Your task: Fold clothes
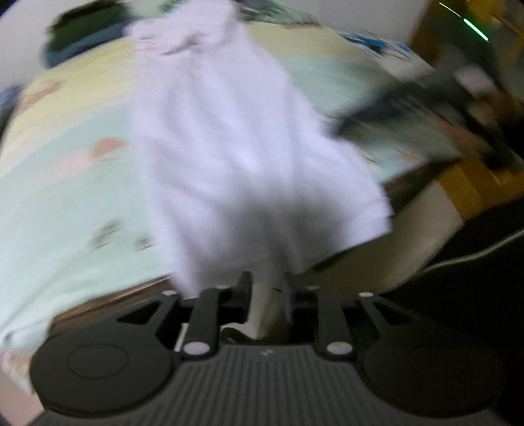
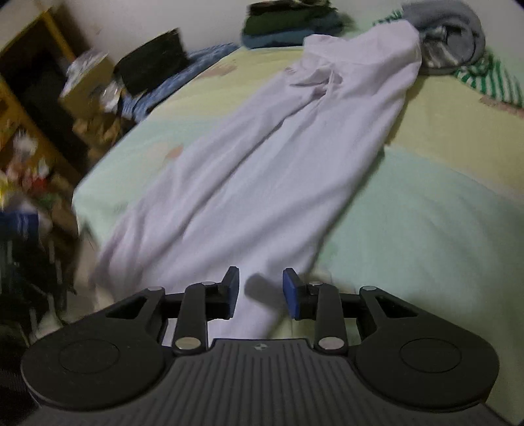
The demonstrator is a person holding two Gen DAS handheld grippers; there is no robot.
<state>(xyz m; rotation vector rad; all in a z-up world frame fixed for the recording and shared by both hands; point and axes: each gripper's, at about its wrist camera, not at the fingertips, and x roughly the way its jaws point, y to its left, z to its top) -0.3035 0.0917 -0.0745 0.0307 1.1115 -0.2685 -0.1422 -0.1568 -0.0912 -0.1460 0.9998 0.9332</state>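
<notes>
The white garment (image 2: 262,157) lies stretched lengthwise on the bed (image 2: 425,213), bunched into long ridges, its far end up by a grey rolled cloth (image 2: 452,36) and a green-striped item (image 2: 491,78), its near end hanging off the bed edge toward both tools. Right tool (image 2: 260,290) is released: blue pads apart, cloth under and between them but not pinched, a shadow in the gap. Left tool (image 1: 267,295) also has its jaws parted w/ a clear gap; the hem sits just past its fingertips and nothing looks clamped, tho that view is badly blurred so contact can't be confirmed. A dark smear at the right of the left view is probably the other tool, can't tell for sure. Main risk: w/ neither tool gripping, the overhanging end could drag more fabric off the bed, esp. on the left side where the drop to the floor shows. Second: closing on a ridge rather than a single edge would catch several layers, and the fold comes out lopsided. Third: the far end touches the grey cloth, so a hard pull toward the person may tow that along or snag. Folded dark stack (image 2: 288,29) at the far edge sits well apart, likely safe. Shirt isn't flattened yet, so folding now would lock creases in
</notes>
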